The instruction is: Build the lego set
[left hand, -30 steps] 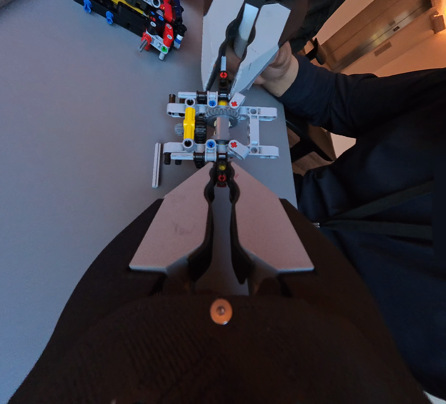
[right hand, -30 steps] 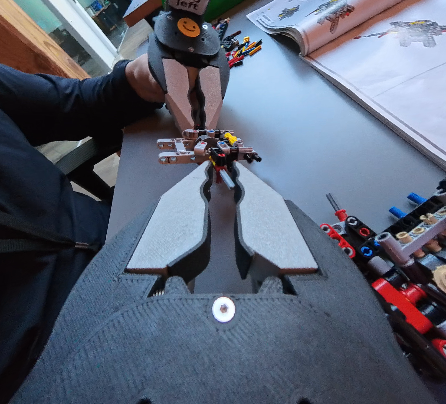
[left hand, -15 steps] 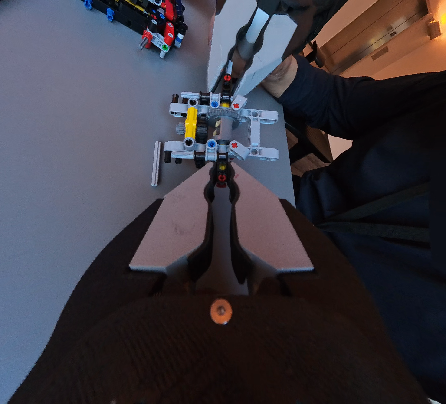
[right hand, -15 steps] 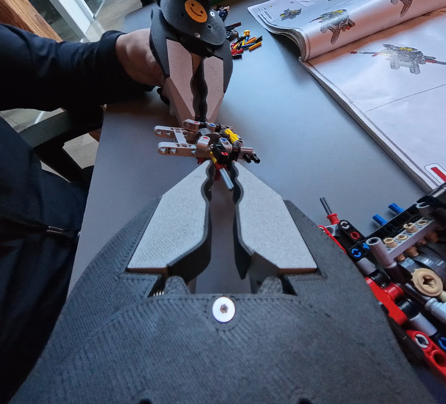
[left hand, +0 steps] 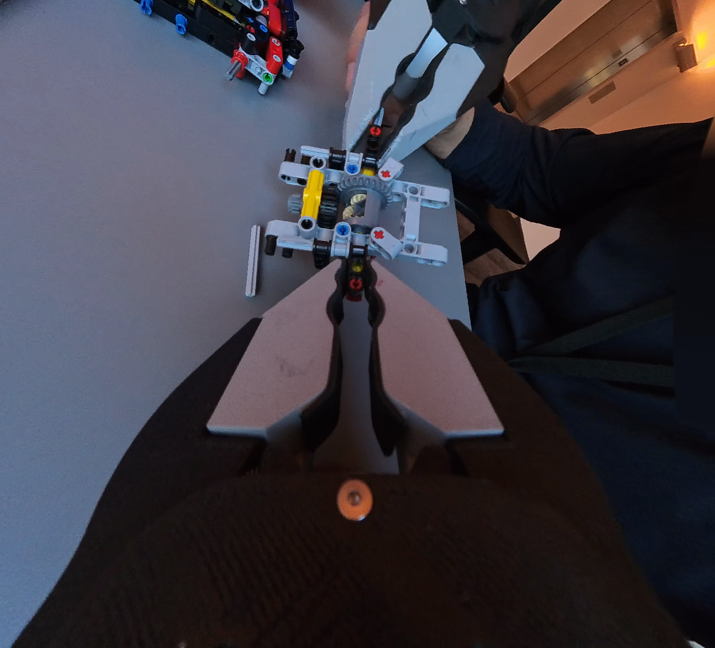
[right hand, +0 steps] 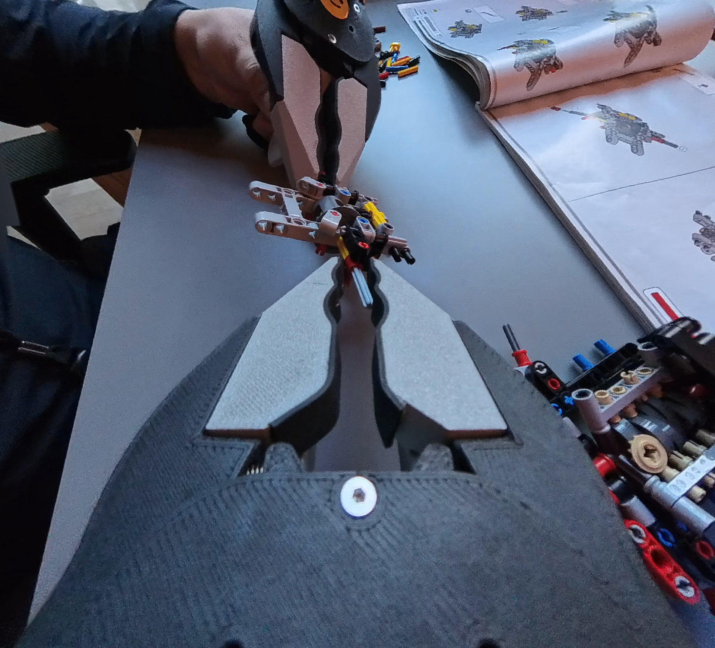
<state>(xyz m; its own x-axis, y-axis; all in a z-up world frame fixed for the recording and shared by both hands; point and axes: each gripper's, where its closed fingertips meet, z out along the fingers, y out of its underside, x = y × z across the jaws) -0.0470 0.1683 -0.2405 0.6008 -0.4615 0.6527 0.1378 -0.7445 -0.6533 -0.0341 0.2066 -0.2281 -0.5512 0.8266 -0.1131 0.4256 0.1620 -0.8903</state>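
Both grippers pinch opposite ends of small grey plastic brick-built gear frame (left hand: 363,207)

Left fingers (left hand: 309,304) nearly shut on black stub w/ red pin; right gripper (right hand: 354,281) clamps black connector by grey axle, steadying frame on grey surface (left hand: 116,204)

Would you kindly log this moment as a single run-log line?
left gripper: shut on gear assembly black end connector | right gripper: shut on opposite end, grey axle between fingers | loose grey axle on table
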